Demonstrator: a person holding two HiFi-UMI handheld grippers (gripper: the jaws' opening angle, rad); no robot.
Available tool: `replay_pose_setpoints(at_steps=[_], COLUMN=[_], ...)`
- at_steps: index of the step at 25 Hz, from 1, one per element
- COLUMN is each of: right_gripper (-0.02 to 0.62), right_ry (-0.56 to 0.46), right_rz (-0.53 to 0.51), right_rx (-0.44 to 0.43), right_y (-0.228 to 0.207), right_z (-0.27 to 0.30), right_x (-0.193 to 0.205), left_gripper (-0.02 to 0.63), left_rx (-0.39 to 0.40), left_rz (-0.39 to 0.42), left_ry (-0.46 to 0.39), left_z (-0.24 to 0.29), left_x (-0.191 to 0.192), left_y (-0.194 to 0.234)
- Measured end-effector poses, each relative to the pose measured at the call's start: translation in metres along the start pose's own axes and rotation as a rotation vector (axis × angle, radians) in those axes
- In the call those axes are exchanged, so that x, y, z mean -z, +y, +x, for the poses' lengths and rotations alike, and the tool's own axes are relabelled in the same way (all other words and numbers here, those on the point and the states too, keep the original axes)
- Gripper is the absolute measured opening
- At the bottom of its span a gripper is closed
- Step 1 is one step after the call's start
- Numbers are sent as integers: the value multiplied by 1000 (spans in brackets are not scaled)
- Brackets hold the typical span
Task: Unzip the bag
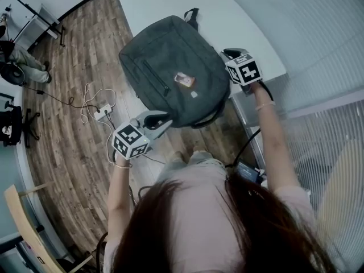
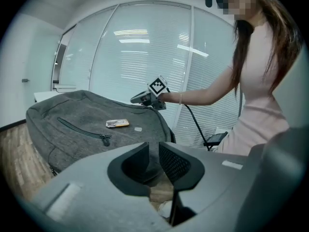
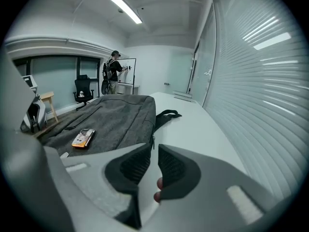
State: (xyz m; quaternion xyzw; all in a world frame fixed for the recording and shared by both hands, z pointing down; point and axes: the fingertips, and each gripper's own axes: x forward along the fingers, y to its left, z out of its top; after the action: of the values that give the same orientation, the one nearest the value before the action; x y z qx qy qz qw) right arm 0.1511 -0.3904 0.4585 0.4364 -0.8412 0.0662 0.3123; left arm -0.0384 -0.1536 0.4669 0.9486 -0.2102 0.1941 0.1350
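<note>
The dark grey fabric backpack (image 1: 170, 67) lies flat on the white counter (image 1: 244, 21), its near end overhanging the edge, where the left tool (image 2: 154, 153) is clamped on its hem, while the right tool (image 3: 153, 153), jaws slightly apart and empty, hovers beside its side zip (image 3: 153, 129).

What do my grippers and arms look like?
Left gripper and right gripper: grey bodies, dark textured jaws, a cube of black-and-white square markers each. Black cable trails from the right one. Pale pink short-sleeved top, thin bracelet on the right wrist.
</note>
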Motion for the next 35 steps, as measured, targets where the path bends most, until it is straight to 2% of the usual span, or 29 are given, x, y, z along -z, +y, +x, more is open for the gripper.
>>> replay_pose_setpoints(at_steps=[5, 12, 25, 35], right_gripper=[34, 15, 6, 5], right_ry=[-30, -107, -196, -304], right_rz=[-15, 27, 84, 106], right_rx=[47, 84, 192, 273], right_y=[16, 51, 104, 164], right_z=[-23, -42, -81, -115], right_x=[-10, -25, -41, -59], left_gripper=[69, 69, 61, 38], left_rx=[-93, -199, -298, -402], left_rz=[-5, -29, 1, 21], left_ry=[-73, -178, -251, -320], left_z=[-13, -36, -75, -118], left_x=[-13, -32, -49, -60], left_y=[18, 42, 58, 63])
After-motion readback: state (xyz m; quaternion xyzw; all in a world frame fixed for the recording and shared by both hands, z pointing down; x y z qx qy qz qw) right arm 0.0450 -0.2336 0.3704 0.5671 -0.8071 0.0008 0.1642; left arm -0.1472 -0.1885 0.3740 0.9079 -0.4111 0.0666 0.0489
